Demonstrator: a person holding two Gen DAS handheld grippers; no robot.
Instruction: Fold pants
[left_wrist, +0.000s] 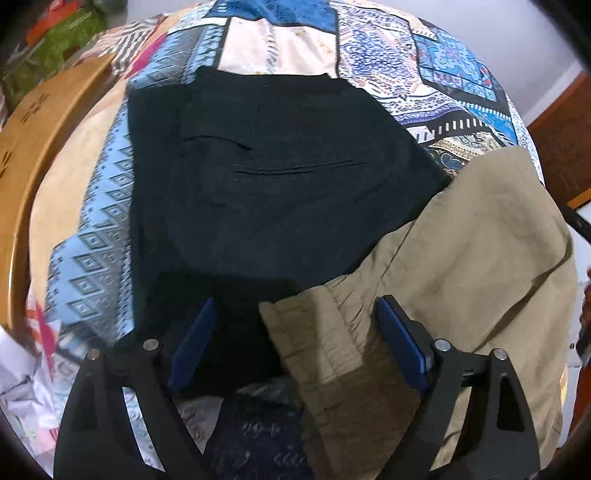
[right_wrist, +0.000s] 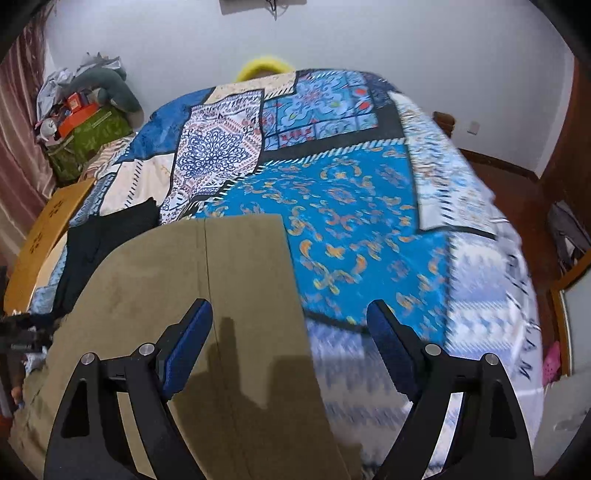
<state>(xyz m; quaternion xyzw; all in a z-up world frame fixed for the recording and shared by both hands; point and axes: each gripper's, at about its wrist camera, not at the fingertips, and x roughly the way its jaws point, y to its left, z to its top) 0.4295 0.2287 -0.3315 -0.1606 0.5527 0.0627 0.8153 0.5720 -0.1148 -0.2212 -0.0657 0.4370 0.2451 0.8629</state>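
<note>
Left hand-held gripper (left_wrist: 295, 347): jaws released, hovering over gathered waistband of khaki cotton pants (left_wrist: 461, 277), nothing grasped. Right hand-held gripper (right_wrist: 290, 349): jaws released above flat leg end of same pants (right_wrist: 221, 295). Pants lie on bed with blue patterned patchwork quilt (right_wrist: 351, 221), overlapping folded black trousers (left_wrist: 277, 177). Risk: left pinch at overlap may catch black fabric too, dragging both garments.

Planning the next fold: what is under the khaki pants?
The khaki pants lie on the patterned bedspread, and their waist end overlaps a corner of the black pants. Anything else beneath them is covered.
</note>
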